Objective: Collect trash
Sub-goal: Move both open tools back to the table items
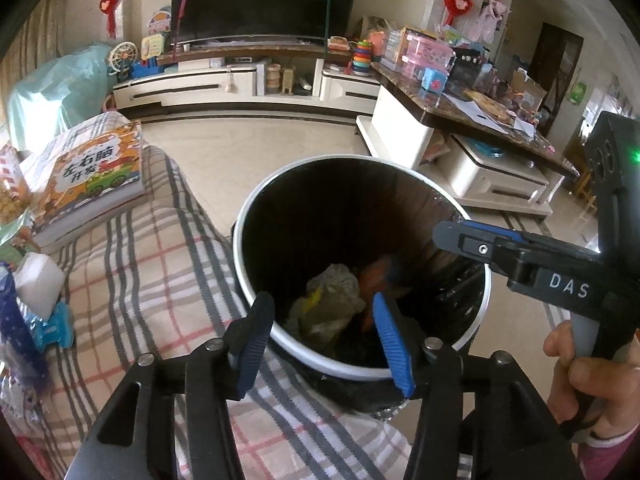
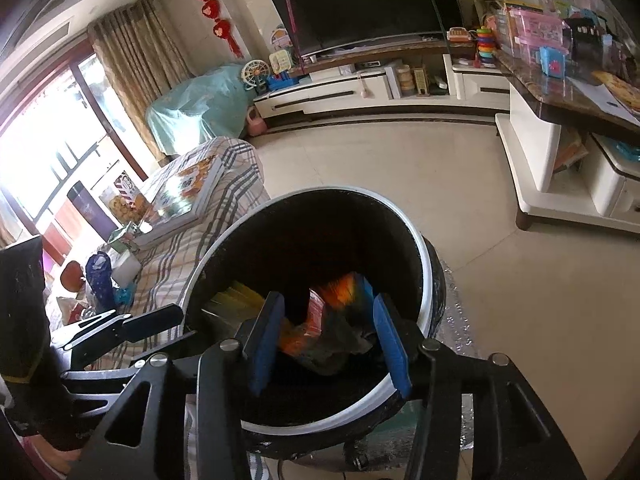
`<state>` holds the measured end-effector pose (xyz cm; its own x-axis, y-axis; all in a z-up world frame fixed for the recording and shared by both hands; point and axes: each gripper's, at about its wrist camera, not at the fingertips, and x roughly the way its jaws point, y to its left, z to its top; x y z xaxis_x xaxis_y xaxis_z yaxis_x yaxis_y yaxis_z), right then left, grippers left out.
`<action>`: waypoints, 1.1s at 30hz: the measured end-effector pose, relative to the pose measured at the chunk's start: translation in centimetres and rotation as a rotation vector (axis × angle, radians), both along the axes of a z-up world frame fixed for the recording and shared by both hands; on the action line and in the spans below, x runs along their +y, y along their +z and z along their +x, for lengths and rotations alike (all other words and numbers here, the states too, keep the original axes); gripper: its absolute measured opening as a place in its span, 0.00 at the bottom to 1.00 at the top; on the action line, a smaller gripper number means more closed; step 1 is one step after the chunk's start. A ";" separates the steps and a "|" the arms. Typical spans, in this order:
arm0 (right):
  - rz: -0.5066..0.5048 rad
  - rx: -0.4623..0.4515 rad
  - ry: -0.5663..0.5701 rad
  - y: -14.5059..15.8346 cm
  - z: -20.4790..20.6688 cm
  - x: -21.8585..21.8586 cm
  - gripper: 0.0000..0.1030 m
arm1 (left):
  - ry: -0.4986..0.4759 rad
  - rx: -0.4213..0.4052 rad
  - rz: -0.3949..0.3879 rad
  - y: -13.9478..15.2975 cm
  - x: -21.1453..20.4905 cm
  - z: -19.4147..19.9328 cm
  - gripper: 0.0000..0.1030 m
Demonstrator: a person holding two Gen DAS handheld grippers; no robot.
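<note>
Both grippers, left gripper (image 1: 324,332) and right gripper (image 2: 326,340), gape empty over the bin (image 1: 256,280); its near rim could snag them, and the wrappers (image 2: 320,316) probably lie loose.

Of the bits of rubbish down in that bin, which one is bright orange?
The crinkled orange wrapper lying toward the right side of the black round bin. The crumpled grey-green wad beside it is dull, with only a yellow patch.

Pale tiled floor (image 2: 400,168), white TV cabinet (image 1: 240,84), perhaps sunlit window (image 2: 44,136).
</note>
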<state>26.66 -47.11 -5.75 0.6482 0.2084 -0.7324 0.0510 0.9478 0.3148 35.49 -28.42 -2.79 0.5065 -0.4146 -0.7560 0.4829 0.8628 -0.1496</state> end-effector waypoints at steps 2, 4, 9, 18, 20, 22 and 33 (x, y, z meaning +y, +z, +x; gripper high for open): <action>0.003 -0.008 -0.003 0.2 -0.3 0.0 0.50 | 0.014 -0.003 -0.014 0.1 0.8 -0.6 0.52; 0.012 -0.018 -0.007 0.4 -0.7 0.1 0.55 | 0.035 -0.009 -0.027 0.2 1.7 -1.3 0.55; 0.042 -0.046 -0.004 0.6 -2.1 1.2 0.79 | 0.091 -0.012 -0.070 0.0 5.1 -3.9 0.64; 0.100 -0.072 0.031 0.8 -4.6 5.2 0.88 | 0.193 -0.008 -0.108 -0.2 11.4 -8.7 0.66; 0.109 -0.080 0.050 1.0 -4.9 6.3 0.88 | 0.214 -0.016 -0.108 -0.1 12.6 -9.7 0.66; 0.111 -0.082 0.066 1.1 -5.1 7.3 0.88 | 0.239 -0.019 -0.110 -0.3 14.0 -10.7 0.66; 0.129 -0.064 0.186 0.2 -5.6 14.0 0.88 | 0.367 -0.006 -0.114 -0.3 20.9 -15.3 0.66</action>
<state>21.01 -33.11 -5.54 0.6338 0.4178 -0.6510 -0.1451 0.8909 0.4305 20.20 -7.53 -3.13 0.6412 -0.2864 -0.7119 0.1464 0.9564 -0.2529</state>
